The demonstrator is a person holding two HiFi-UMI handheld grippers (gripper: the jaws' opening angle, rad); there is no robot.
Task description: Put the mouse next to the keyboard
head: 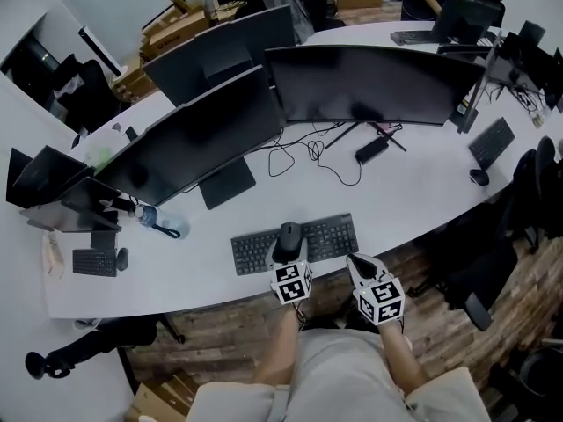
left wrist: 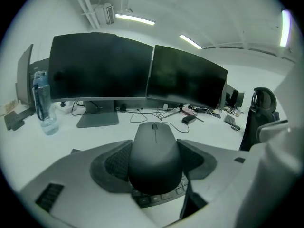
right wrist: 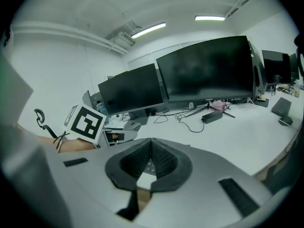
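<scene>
A dark grey mouse [head: 288, 237] sits on the middle of the black keyboard [head: 334, 236] near the desk's front edge. My left gripper [head: 288, 255] reaches in from the front and is shut on the mouse. In the left gripper view the mouse [left wrist: 154, 141] fills the gap of the left gripper [left wrist: 155, 158], both pads pressing its sides, with keyboard keys [left wrist: 159, 197] showing under it. My right gripper [head: 354, 260] hovers just off the keyboard's right front corner. In its own view the right gripper [right wrist: 151, 150] is shut, pads together, holding nothing.
Large dark monitors [head: 361, 82] stand behind the keyboard, with cables and a power brick [head: 371, 150] between. A water bottle [left wrist: 40, 103] stands at the left. A second keyboard [head: 491, 141] and mouse [head: 478, 177] lie far right. The desk edge [head: 264, 288] runs just below the keyboard.
</scene>
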